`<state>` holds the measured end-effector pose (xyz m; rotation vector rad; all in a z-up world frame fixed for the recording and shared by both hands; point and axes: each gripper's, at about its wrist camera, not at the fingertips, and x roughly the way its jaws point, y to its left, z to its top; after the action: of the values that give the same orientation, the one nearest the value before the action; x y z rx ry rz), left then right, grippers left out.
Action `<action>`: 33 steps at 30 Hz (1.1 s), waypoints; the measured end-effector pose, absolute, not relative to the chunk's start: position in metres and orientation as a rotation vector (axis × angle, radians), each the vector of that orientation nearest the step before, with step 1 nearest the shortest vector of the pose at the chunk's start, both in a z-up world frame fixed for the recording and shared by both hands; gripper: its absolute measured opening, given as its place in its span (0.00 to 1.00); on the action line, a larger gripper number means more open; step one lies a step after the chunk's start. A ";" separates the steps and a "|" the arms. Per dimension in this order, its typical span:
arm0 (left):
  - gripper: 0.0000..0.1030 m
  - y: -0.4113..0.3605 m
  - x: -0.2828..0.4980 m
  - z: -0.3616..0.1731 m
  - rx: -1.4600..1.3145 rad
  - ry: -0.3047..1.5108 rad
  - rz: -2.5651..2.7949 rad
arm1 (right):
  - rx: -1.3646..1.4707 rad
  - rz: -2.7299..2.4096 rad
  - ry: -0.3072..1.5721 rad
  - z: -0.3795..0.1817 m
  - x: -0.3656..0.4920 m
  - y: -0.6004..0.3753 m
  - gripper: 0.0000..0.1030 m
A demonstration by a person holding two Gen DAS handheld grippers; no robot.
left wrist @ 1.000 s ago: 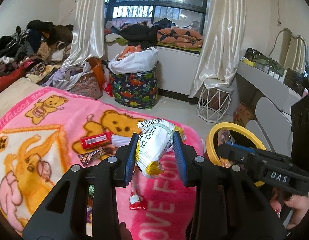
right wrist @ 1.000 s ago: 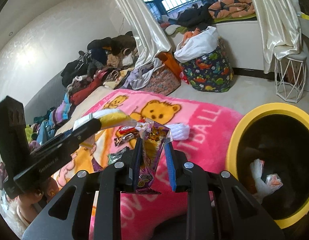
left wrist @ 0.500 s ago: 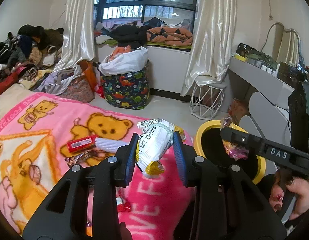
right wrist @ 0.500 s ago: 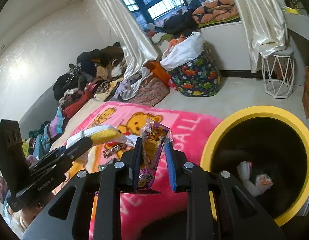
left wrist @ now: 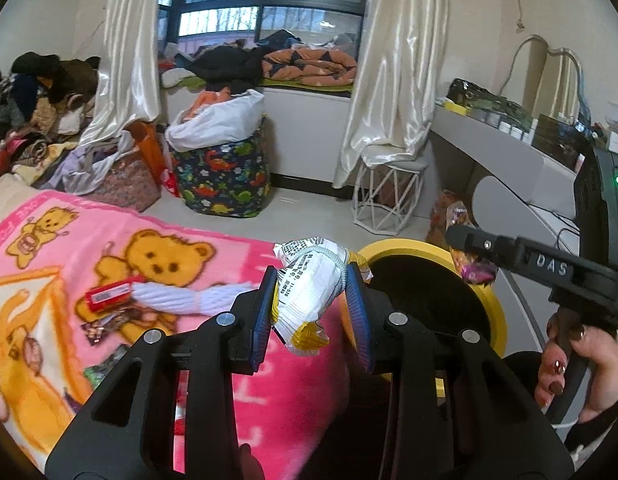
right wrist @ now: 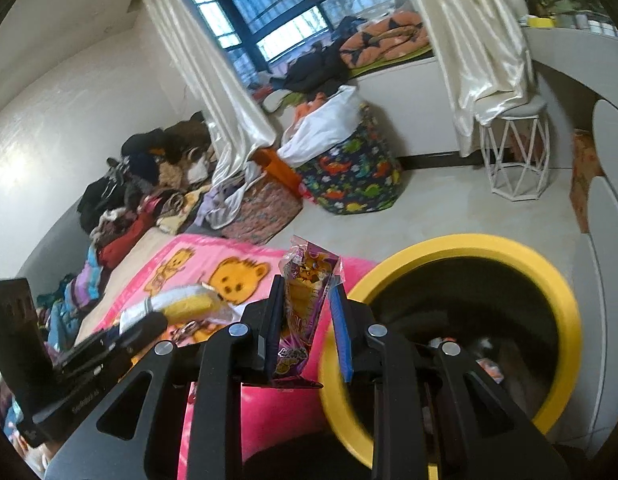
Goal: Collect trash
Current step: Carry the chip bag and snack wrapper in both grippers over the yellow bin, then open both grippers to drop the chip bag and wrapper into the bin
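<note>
Trash is held in both grippers beside the yellow-rimmed bin (left wrist: 493,304), and the step in hand is judged to be the drop into it.

In the left wrist view, the left gripper (left wrist: 312,308) is closed on a crumpled white-and-yellow snack bag (left wrist: 309,294), just short of the bin's near-left rim. The bag is best carried fully over the dark opening before the jaws are parted, since it is light and could catch on the rim or fall back on the pink bear blanket (left wrist: 61,248). Small black print on the bag is seen but cannot be read. "DAS" is read on the right gripper (left wrist: 475,258) at far right. More wrappers and a red packet (left wrist: 109,293) are left on the blanket.

In the right wrist view, the right gripper (right wrist: 307,320) is closed on a purple-and-yellow wrapper (right wrist: 305,296), held upright beside the bin's left rim (right wrist: 565,304). A short move rightward is needed first. Yellow lettering low on the wrapper is too blurred to read.
</note>
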<state>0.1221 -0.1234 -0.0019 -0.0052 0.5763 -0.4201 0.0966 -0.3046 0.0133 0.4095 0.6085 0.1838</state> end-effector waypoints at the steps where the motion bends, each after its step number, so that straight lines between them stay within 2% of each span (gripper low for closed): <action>1: 0.26 -0.128 0.122 -0.003 -0.001 0.576 -0.427 | 0.409 0.171 0.605 0.013 0.095 -0.310 0.21; 24: 0.26 -0.237 0.126 -0.034 0.157 0.638 -0.569 | 0.454 0.028 0.580 -0.004 0.085 -0.394 0.22; 33: 0.26 -0.259 0.136 -0.059 0.165 0.714 -0.596 | 0.504 0.019 0.620 -0.020 0.091 -0.420 0.22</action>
<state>0.1356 -0.2593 -0.0592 0.1654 0.7140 -0.5961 0.0907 -0.4200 -0.0203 0.5037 0.6201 0.0187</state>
